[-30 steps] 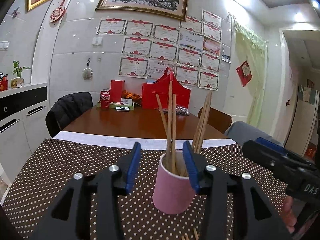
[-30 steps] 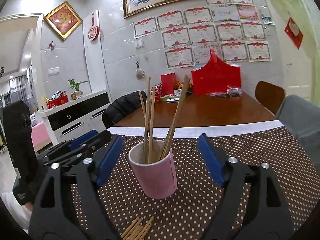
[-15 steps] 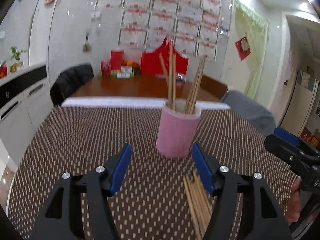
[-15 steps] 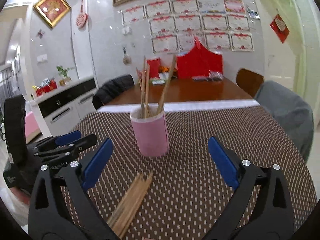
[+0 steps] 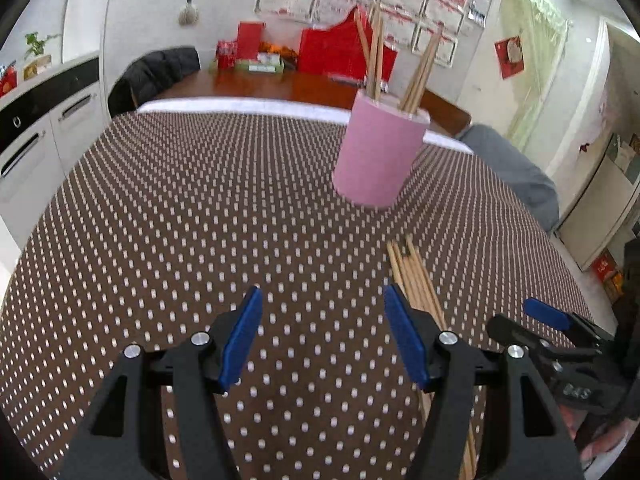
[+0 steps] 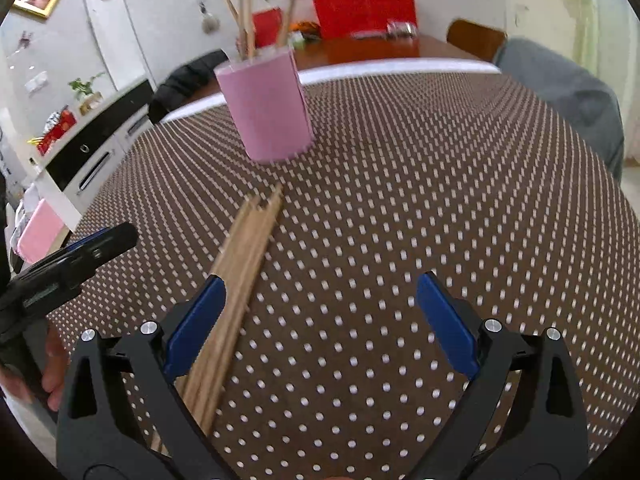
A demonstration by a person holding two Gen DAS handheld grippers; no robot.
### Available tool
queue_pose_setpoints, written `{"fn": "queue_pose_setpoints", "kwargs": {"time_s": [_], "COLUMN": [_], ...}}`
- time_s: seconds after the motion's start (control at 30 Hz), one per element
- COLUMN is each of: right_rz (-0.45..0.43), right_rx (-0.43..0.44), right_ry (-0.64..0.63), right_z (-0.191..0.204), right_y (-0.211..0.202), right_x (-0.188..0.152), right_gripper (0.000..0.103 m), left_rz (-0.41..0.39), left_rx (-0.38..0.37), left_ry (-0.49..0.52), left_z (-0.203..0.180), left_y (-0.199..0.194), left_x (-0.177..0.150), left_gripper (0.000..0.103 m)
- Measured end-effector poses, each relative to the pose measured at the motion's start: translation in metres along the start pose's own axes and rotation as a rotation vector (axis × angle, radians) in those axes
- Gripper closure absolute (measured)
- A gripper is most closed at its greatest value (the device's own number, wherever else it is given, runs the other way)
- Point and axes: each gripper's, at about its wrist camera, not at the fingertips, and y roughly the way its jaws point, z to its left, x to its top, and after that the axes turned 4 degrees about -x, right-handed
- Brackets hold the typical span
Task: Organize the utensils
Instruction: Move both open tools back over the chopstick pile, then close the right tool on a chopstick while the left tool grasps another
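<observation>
loose chopsticks (image 6: 240,264) – bundle flat on dotted worktop (image 5: 200,216), just short of pink cup (image 5: 380,156) | cup upright, more chopsticks standing in it | left hand-held gripper (image 5: 322,336) – jaws apart, empty, bundle beside its right finger | right hand-held gripper (image 6: 320,320) – jaws wide apart, bundle by left finger, not clamped

Left tongs (image 5: 322,334): pitched downward, blue pads spread apart, nothing between them. Right tongs (image 6: 320,324): also pitched downward, pads spread wider still, gap empty. The two sit side by side; each shows at the edge of the other's view. Fingers of the left hand (image 6: 52,364) wrap its handle; right hand (image 5: 600,438) only partly seen, low at the frame edge.
</observation>
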Motion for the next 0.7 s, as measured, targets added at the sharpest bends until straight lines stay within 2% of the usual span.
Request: {"fn": "queue_pose_setpoints", "kwargs": {"time_s": [0.13, 0.27, 0.37, 0.53, 0.7], "right_rz": [0.056, 0.058, 0.074, 0.091, 0.112], "right_rx": [0.024, -0.010, -0.028, -0.120, -0.177], "right_ry": [0.034, 0.001, -0.016, -0.096, -0.132], "right_z": [-0.001, 0.010, 0.017, 0.036, 0.048], "right_y": [0.008, 0.008, 0.011, 0.016, 0.020], "right_x": [-0.007, -0.010, -0.009, -0.011, -0.012], "right_gripper": [0.009, 0.013, 0.014, 0.014, 0.016], "left_rz": [0.061, 0.118, 0.124, 0.130, 0.128], "left_rx": [-0.002, -0.009, -0.006, -0.007, 0.003], "left_ry": [-0.005, -0.018, 0.001, 0.008, 0.010], "left_z": [0.005, 0.008, 0.007, 0.005, 0.000], "left_y": [0.004, 0.008, 0.007, 0.005, 0.000], "left_x": [-0.011, -0.021, -0.024, -0.027, -0.033], "left_gripper": [0.040, 0.040, 0.040, 0.040, 0.040]}}
